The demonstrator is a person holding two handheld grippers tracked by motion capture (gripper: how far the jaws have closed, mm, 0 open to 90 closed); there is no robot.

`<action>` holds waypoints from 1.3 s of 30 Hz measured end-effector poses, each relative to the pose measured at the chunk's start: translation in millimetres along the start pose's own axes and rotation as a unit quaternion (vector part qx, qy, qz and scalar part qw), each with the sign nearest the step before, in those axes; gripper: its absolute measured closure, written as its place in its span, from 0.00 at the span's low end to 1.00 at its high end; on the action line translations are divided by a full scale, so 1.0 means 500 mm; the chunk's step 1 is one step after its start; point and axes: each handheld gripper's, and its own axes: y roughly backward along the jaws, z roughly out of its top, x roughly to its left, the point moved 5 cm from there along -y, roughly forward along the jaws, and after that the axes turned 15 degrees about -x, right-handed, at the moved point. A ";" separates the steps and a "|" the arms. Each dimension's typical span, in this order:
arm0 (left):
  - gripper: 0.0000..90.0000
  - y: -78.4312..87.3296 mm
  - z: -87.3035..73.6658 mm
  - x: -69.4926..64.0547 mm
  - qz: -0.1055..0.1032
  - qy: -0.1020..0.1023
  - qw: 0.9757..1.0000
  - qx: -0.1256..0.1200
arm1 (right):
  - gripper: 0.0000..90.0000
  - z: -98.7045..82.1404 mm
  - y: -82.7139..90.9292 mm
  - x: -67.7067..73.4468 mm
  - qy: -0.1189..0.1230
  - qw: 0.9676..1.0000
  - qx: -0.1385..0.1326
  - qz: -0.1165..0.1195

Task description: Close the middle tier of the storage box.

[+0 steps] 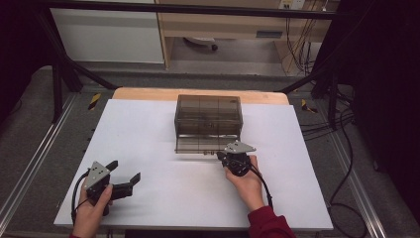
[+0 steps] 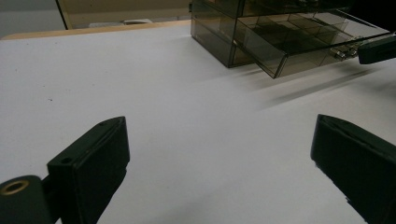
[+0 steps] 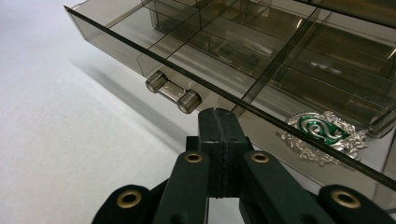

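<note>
Right gripper view: your right claw, jaws pressed together on nothing, sits at the front wall of the pulled-out drawer — a green-and-silver brooch lies inside. Closing it looks left to do; your left claw rests agape on the tabletop.

The white table is bright, but the room around it is dark and a bit fuzzy. Light falls from above, so the smoky clear drawer box throws long soft shadows on the table. Up close, the black jaws look blurry and the drawer's edge shines.
</note>
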 end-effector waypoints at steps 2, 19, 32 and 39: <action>0.05 0.000 0.000 0.000 0.000 -0.001 1.000 0.000 | 1.00 0.000 0.000 0.000 0.000 1.000 0.000 0.000; 0.05 0.000 0.000 0.001 0.000 0.001 1.000 0.000 | 1.00 0.001 -0.003 -0.002 0.000 1.000 0.002 0.000; 0.06 0.000 0.000 0.001 0.000 0.001 1.000 0.000 | 1.00 0.006 -0.011 -0.004 0.004 1.000 0.004 0.001; 0.05 0.000 0.000 0.003 0.002 -0.002 1.000 0.001 | 1.00 0.015 -0.017 -0.008 0.009 1.000 0.003 0.000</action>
